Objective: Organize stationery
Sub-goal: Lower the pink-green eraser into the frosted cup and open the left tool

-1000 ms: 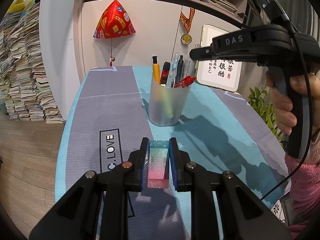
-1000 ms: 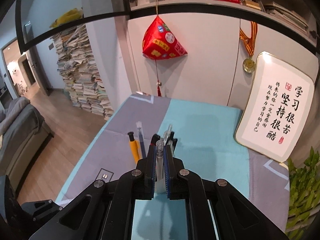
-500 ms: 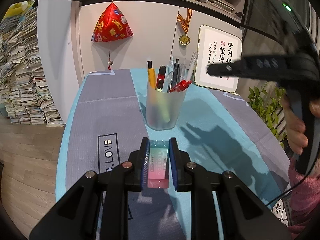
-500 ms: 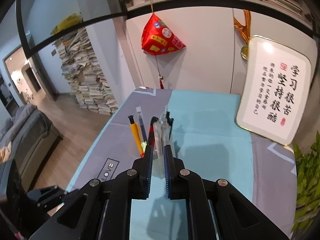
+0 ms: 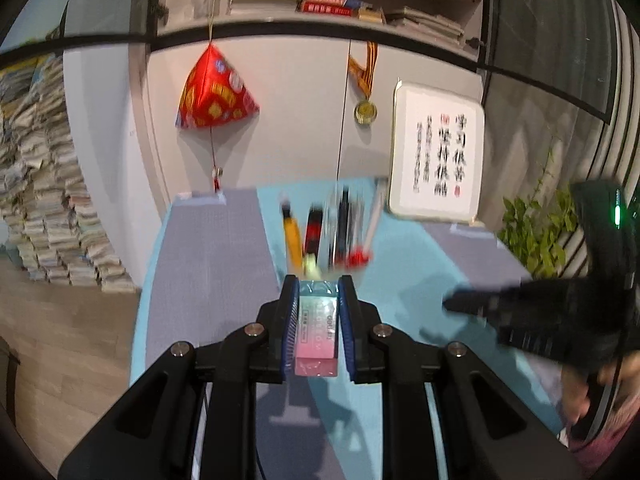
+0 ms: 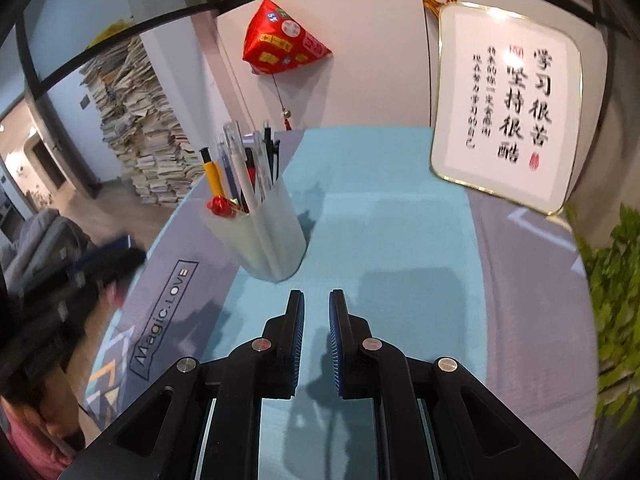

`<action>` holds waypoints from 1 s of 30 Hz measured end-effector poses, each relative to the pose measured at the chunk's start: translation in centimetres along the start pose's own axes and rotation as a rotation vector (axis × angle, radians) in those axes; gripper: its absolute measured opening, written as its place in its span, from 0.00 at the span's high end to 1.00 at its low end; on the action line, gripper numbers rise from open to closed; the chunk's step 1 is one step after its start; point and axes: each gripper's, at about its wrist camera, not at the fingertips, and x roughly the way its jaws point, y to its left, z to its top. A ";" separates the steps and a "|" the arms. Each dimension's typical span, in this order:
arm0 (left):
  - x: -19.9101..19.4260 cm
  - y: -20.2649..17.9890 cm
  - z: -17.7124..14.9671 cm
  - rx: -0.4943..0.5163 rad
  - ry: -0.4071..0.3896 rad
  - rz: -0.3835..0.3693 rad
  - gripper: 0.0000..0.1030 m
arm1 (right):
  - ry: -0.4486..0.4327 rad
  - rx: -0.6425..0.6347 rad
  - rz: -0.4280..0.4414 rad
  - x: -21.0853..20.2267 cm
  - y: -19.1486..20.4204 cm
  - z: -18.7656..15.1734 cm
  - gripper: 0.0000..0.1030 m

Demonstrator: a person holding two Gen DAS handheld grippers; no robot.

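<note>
Because the left view is smeared by motion, I can barely make out the pens (image 5: 320, 236) ahead, and the cup (image 6: 266, 236) holding them is mostly hidden there behind my left tool (image 5: 319, 296). That tool is clamped on an eraser (image 5: 318, 326), pink at the near end and teal at the far end, held above the counter (image 5: 216, 248) just short of the pens. At the right edge of that view my right tool (image 5: 452, 304) is a dark blur, cut off by the frame.

In the sharper right view the left tool (image 6: 120, 252) is only a blur at the left edge. The cup stands upright near the counter's left edge, full of pens with a red clip (image 6: 218, 205) at its rim. My right tool (image 6: 316, 304) is empty, its jaws a narrow gap apart, over bare teal mat with open room ahead and to the right.

Paper stacks (image 6: 136, 136) rise by the left wall, a red ornament (image 6: 280, 46) hangs behind, a framed calligraphy (image 6: 508, 108) leans at the counter's back, and a plant (image 6: 612, 300) sits far right.
</note>
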 end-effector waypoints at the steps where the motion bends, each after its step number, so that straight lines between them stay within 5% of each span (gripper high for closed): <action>1: 0.2 0.0 0.8 0.000 -0.013 -0.005 0.82 | 0.000 0.002 0.001 0.0 0.0 -0.1 0.89; 11: 4.6 -0.3 4.7 -0.059 -0.036 -0.092 0.82 | -0.001 0.043 -0.012 -0.2 -1.7 -0.8 0.89; 30: 7.1 0.0 3.6 -0.087 0.026 -0.083 0.81 | 0.010 0.087 -0.015 0.3 -3.3 -1.2 0.89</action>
